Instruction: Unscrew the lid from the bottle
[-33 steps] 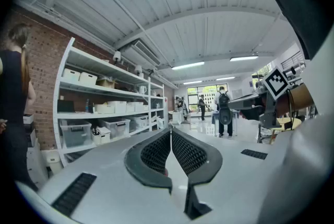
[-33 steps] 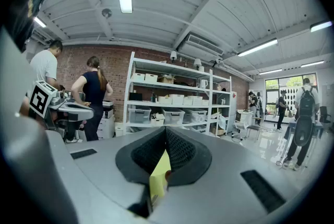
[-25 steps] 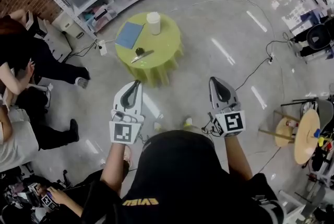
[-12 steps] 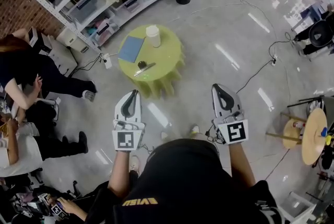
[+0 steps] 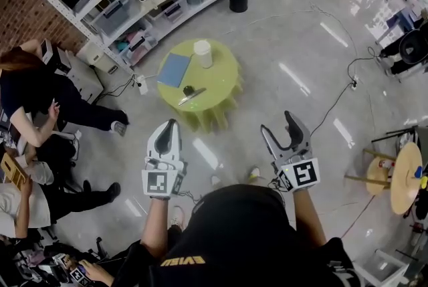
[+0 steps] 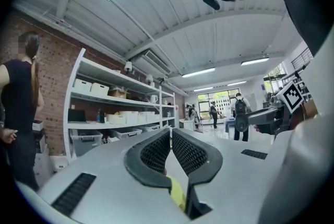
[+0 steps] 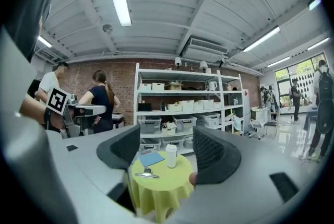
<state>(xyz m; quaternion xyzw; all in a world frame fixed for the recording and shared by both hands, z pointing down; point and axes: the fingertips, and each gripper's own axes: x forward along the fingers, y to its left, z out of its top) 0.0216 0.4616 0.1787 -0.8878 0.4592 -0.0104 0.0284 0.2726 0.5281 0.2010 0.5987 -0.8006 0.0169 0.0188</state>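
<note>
1. Head view: bottle (image 5: 202,53) is a white, stubby cylinder, upright, lid on. It stands at the far side of the round yellow-green worktop (image 5: 224,81), just right of a blue pad (image 5: 174,69). A dark-and-silver tool (image 5: 189,93) lies nearer. Left gripper (image 5: 171,125) and right gripper (image 5: 277,124) are over the floor, well apart from the worktop.
2. Left gripper view: fingers clenched tip to tip, nothing between them. Shelving (image 6: 115,113) beyond.
3. Right gripper view: fingers released, just been opening, gripping nothing. Bottle (image 7: 171,155) shows far off through the gap, on the worktop (image 7: 162,184), right of the pad (image 7: 151,158).
</note>
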